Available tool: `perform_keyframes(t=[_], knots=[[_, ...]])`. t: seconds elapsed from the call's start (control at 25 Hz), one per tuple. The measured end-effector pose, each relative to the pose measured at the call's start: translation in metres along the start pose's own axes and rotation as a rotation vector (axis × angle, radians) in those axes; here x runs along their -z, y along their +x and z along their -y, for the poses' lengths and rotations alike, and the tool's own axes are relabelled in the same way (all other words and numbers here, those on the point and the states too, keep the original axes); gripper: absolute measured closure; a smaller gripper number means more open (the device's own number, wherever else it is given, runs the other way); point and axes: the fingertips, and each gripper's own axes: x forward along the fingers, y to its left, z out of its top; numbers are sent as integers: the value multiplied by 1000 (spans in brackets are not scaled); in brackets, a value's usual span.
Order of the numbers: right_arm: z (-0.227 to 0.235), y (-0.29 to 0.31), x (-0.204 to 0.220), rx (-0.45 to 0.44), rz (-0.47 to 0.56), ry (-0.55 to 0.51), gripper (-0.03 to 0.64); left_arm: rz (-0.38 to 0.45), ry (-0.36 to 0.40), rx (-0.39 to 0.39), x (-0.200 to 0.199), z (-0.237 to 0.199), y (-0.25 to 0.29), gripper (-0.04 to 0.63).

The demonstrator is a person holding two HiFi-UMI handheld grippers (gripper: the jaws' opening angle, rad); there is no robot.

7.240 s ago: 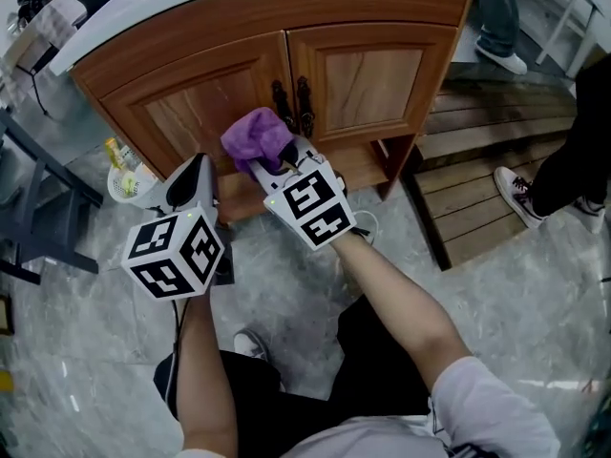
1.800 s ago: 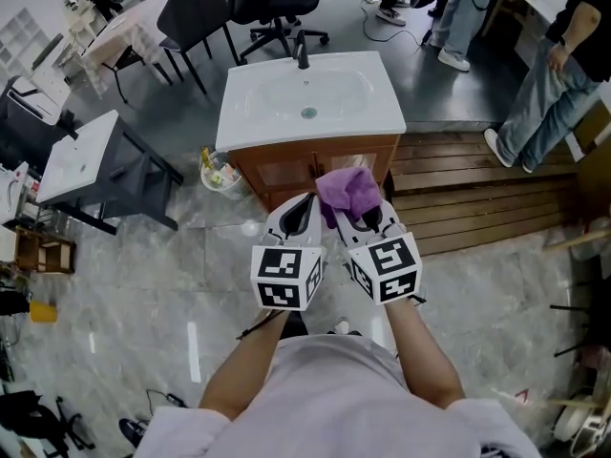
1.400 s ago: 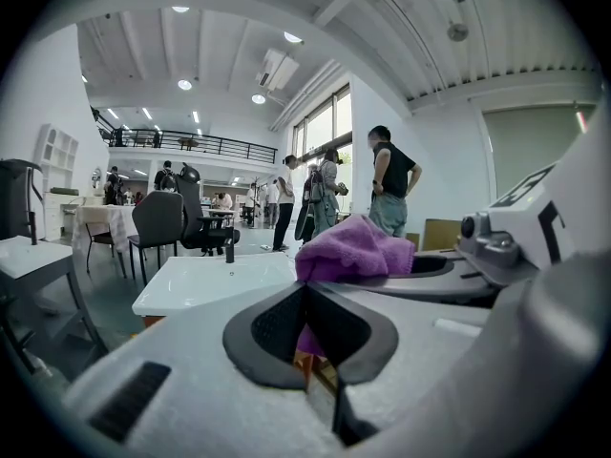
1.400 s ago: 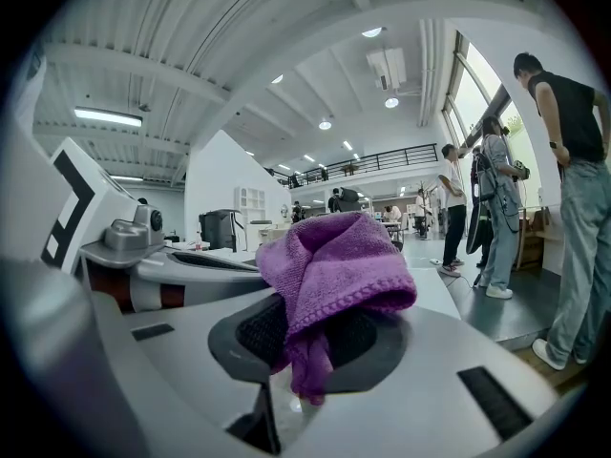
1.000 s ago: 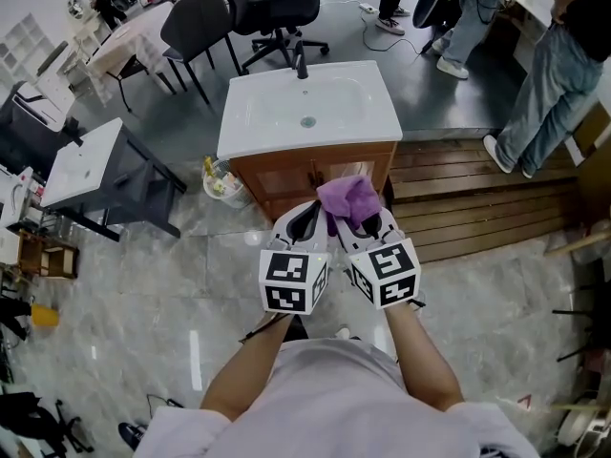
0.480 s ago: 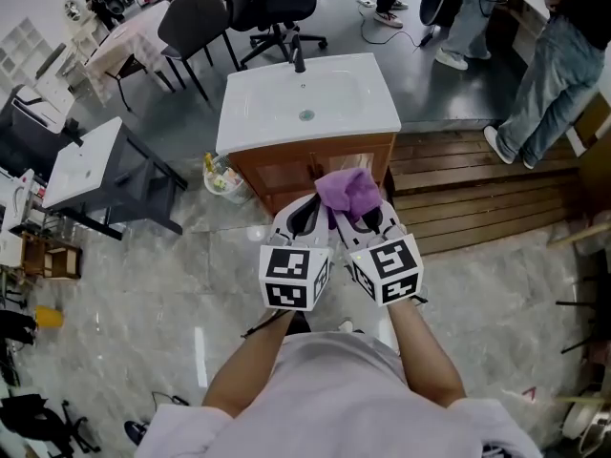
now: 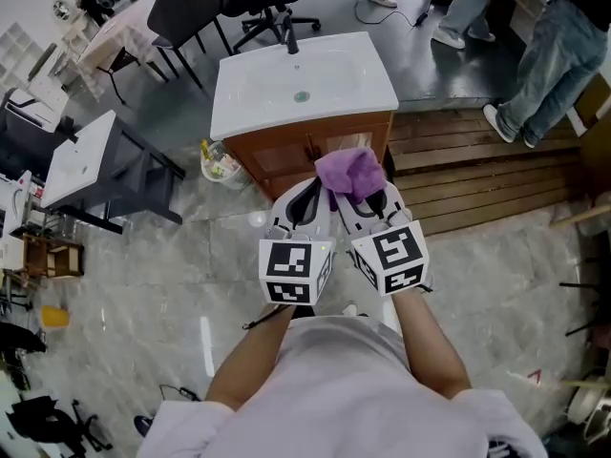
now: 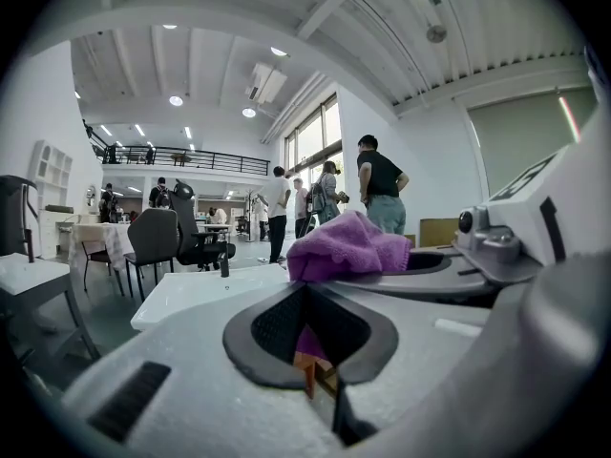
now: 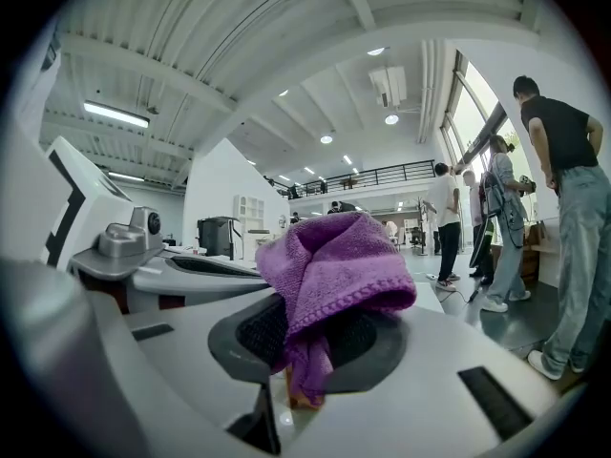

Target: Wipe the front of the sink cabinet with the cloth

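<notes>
The wooden sink cabinet [image 7: 286, 154] with its white basin [image 7: 334, 84] stands ahead of me, well beyond both grippers and touched by neither. My right gripper [image 7: 361, 195] is shut on a bunched purple cloth [image 7: 349, 172], which bulges up over its jaws [image 9: 329, 265]. My left gripper [image 7: 307, 198] is held close beside it, jaws together with nothing in them. In the left gripper view the cloth [image 8: 344, 243] shows just to the right, above the closed left gripper [image 8: 307, 299]. The right gripper [image 9: 305, 346] has cloth hanging down between its jaws.
A wooden step platform [image 7: 477, 160] lies right of the cabinet. A small basket of bottles [image 7: 220, 167] sits at its left foot. A grey table [image 7: 86, 160] and black chairs [image 7: 191, 8] stand to the left and behind. People [image 7: 554, 55] stand at the upper right.
Earlier the cloth was pressed at the cabinet doors from close by; now I stand back from the cabinet. Over the last second both grippers stay side by side, with only a slight view shift.
</notes>
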Motion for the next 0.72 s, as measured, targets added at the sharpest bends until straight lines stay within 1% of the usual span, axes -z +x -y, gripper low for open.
perform_keyframes(t=[0.28, 0.72], knots=[[2, 1, 4, 2, -9, -3, 549, 9, -6, -10, 0, -2, 2, 591], [8, -2, 4, 10, -10, 5, 549, -6, -17, -8, 1, 1, 4, 591]])
